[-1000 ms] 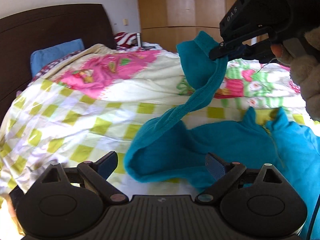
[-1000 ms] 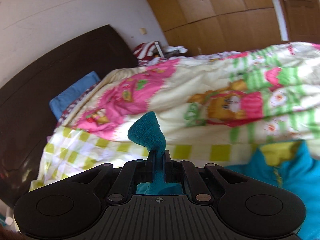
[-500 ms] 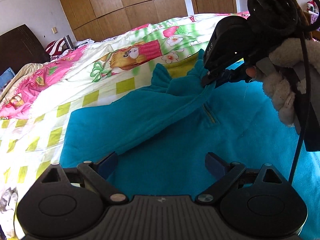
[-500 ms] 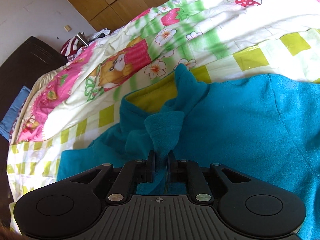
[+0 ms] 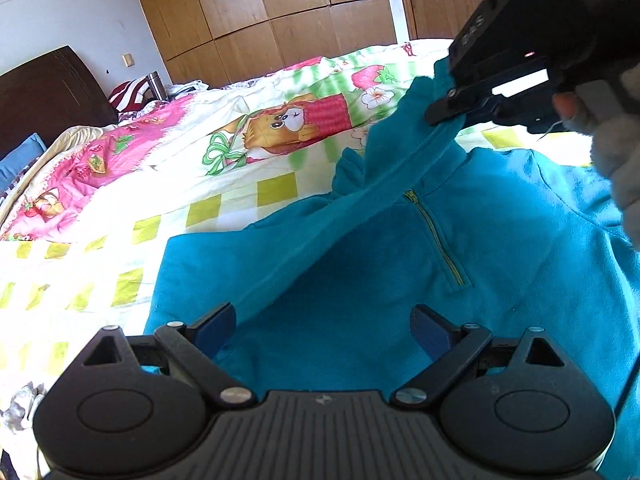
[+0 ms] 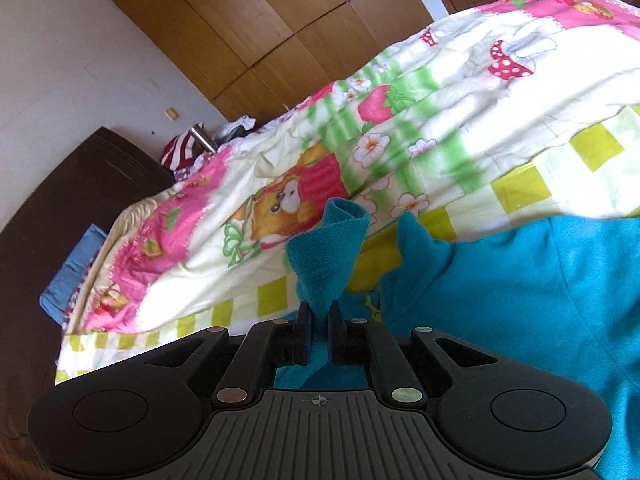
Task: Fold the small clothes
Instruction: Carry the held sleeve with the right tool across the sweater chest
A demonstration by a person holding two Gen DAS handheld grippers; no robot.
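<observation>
Right gripper (image 6: 319, 314) pinches the teal fleece (image 5: 500, 240) sleeve's edge aloft; left gripper (image 5: 322, 326) (jaws wide, empty) hovers over it, quilt (image 5: 200, 184) clear ahead.

The stretched sleeve (image 5: 320, 236) runs as a raised diagonal band from just ahead of the left gripper (image 5: 323, 330) up to the right gripper (image 5: 452, 114), barring a straight pass across the teal fleece pullover (image 5: 500, 248). To its left the cartoon-print quilt (image 5: 168, 184) lies open and flat. The dark headboard (image 5: 48, 92) and wooden wardrobe (image 5: 280, 12) stand well beyond.
</observation>
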